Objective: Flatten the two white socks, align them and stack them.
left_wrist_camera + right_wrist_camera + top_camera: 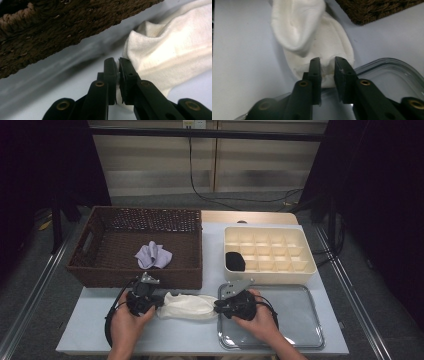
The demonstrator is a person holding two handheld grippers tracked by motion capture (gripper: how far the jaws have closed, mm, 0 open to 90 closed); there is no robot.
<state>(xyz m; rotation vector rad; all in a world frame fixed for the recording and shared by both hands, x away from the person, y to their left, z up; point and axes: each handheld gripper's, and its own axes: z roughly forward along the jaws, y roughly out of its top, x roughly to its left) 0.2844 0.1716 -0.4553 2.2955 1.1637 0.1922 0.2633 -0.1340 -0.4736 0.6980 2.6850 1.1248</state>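
High view: a white sock [187,305] lies flat on the grey table [90,330], between the wicker basket [100,270] and the clear plastic tray [295,320]. The left gripper [159,303] is at the sock's left end and the right gripper [217,306] at its right end, each held in one hand. A lilac cloth [153,255] lies inside the basket. Behind the tray stands a cream compartment box [300,265] with a black item [235,261] in one near-left cell.

Left gripper view: the jaws are almost fully closed and pinch the edge of the sock [170,50], with fabric visible between the pads.

Right gripper view: the jaws stand with a narrow gap. The sock's [312,35] rim sits between them and seems to touch the pads, but whether the pads press on it firmly cannot be told. The tray rim [384,65] lies directly beside this end.

Risks from this position:
- Right-side slip. If the right jaws do not bite fully, any pull or fold will probably drag the fabric out, leaving the sock anchored at one end only.
- Single-layer grip. A pinch on only the top layer would likely open the sock rather than move it whole.
- Snagging. The right end overlaps the tray edge, so a low sideways move could catch the rim and shift the tray.
- Overstretch. Opposed pulling may tear the fabric from the left pads.
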